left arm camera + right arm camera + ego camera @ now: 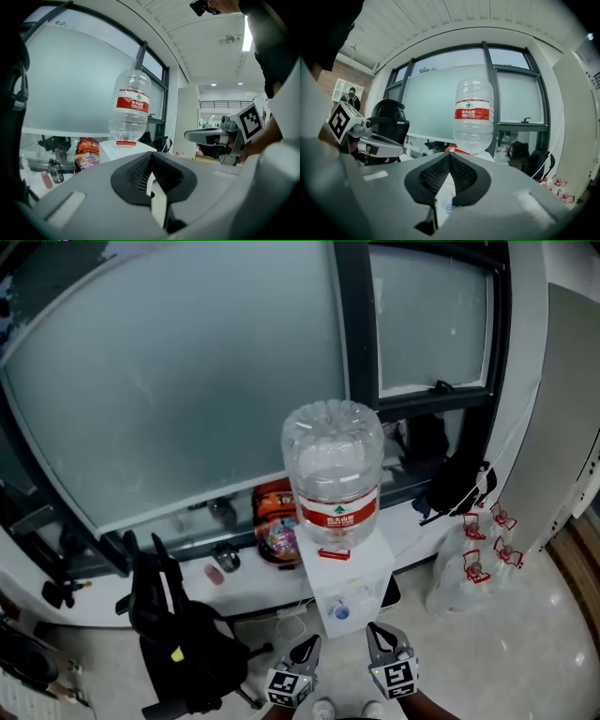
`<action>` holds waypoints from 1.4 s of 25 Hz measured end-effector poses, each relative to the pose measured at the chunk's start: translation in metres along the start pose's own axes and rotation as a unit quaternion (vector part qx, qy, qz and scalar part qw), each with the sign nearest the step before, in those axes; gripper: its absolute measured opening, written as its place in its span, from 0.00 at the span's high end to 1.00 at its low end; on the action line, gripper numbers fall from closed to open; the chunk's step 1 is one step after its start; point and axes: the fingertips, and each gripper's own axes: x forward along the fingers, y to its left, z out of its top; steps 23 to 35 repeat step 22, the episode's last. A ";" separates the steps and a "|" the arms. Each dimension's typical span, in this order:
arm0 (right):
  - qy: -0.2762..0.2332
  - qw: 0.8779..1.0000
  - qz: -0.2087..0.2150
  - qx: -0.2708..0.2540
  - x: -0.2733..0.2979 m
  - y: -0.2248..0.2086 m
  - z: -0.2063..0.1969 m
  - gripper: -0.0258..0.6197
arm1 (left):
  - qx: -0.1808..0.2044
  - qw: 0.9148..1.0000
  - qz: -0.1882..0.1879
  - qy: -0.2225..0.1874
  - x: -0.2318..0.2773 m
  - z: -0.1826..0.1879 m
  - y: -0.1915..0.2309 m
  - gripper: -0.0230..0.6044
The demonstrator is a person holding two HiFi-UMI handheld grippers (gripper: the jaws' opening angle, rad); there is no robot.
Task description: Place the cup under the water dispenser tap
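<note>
While the large clear bottle (333, 474) with a red label stands neck-down on the white water dispenser (372, 568), no water line can be made out inside it. A small bluish cup (341, 612) sits at the front of the dispenser, below the bottle. The right gripper view catches the same cup (448, 206) low in the gap under its pads, and what it holds is too small to tell. On the sill behind the dispenser lies an orange, brightly printed bag (277, 521), and the left gripper view shows a small dark flask (55, 169) there with a pink item just beside it. White plastic bags (473, 563) with red handles sit against the wall on the right, and a black backpack (183, 629) slumps on the floor at the left.

Both hands are at the bottom edge of the head view, side by side, and both tools point roughly level toward the dispenser. The left gripper (307, 651) has its jaws pressed together with nothing between them. The right gripper (381, 638) is likewise clenched and empty, well apart from the cup.
</note>
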 end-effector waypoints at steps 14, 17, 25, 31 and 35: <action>-0.046 0.999 -0.024 -0.016 -0.003 -0.022 0.040 0.96 | 0.028 0.998 -0.019 -0.048 0.013 0.045 -0.008 0.94; -0.045 0.998 -0.035 -0.038 -0.003 -0.026 0.043 0.96 | 0.032 0.998 -0.016 -0.053 0.015 0.050 -0.008 0.94; -0.049 0.997 -0.041 -0.044 -0.003 -0.029 0.038 0.96 | 0.045 0.997 -0.012 -0.061 0.019 0.046 -0.004 0.94; -0.049 0.997 -0.041 -0.044 -0.003 -0.029 0.038 0.96 | 0.045 0.997 -0.012 -0.061 0.019 0.046 -0.004 0.94; -0.049 0.997 -0.041 -0.044 -0.003 -0.029 0.038 0.96 | 0.045 0.997 -0.012 -0.061 0.019 0.046 -0.004 0.94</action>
